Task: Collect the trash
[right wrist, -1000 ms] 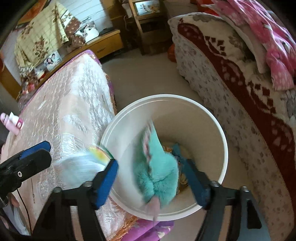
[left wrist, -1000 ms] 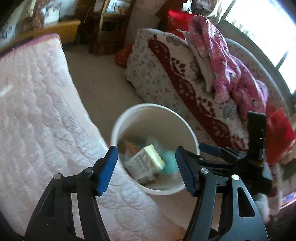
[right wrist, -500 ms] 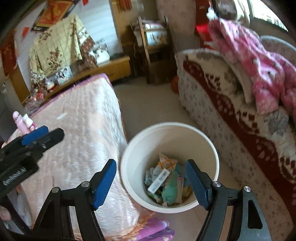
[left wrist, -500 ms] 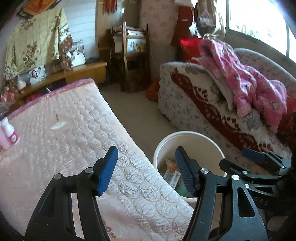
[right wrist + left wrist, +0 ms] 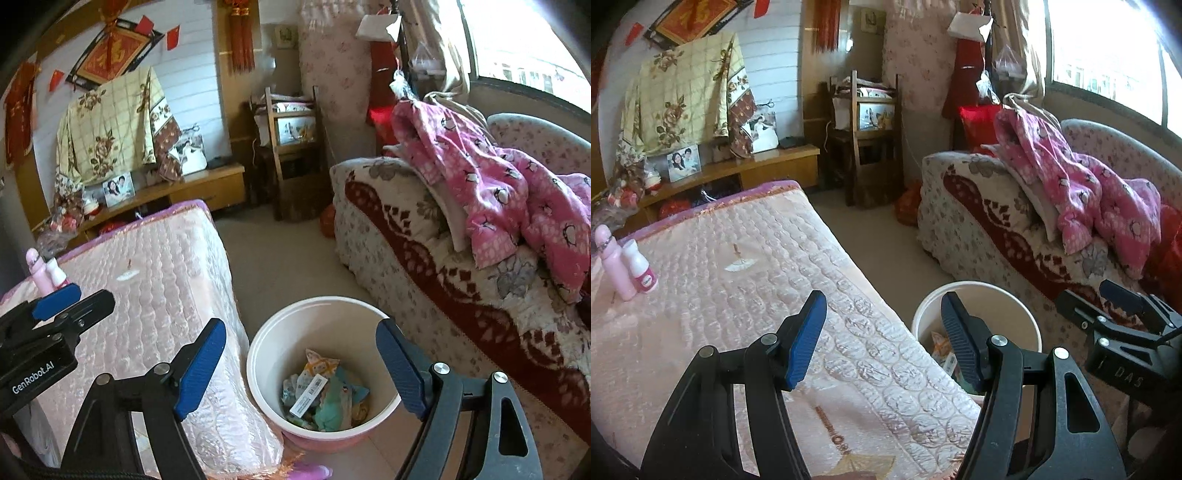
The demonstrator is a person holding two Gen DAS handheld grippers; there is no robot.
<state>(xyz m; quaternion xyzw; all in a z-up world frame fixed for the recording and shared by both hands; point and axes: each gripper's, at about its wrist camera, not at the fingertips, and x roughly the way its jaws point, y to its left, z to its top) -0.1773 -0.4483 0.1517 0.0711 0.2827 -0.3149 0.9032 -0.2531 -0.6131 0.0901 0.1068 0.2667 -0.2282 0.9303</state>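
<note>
Wrappers and packets point(image 5: 321, 395) lie inside one round white plastic bin point(image 5: 258, 354) on the floor between the pink quilted bed point(image 5: 155, 295) and patterned sofa point(image 5: 424, 266); two pink bottles point(image 5: 626, 262) stand on the bed; left gripper point(image 5: 882, 332) open and empty, right gripper point(image 5: 303, 365) opening, empty.

Colours I see from both wrists

My pads point(image 5: 201, 369) blue on black; bin point(image 5: 273, 332) cream, holding teal and yellow wrappers point(image 5: 325, 395); quilt point(image 5: 738, 280) pale pink, stitched; sofa cover point(image 5: 424, 258) white floral, dark red band; garment point(image 5: 498, 192) pink, dotted.
</note>
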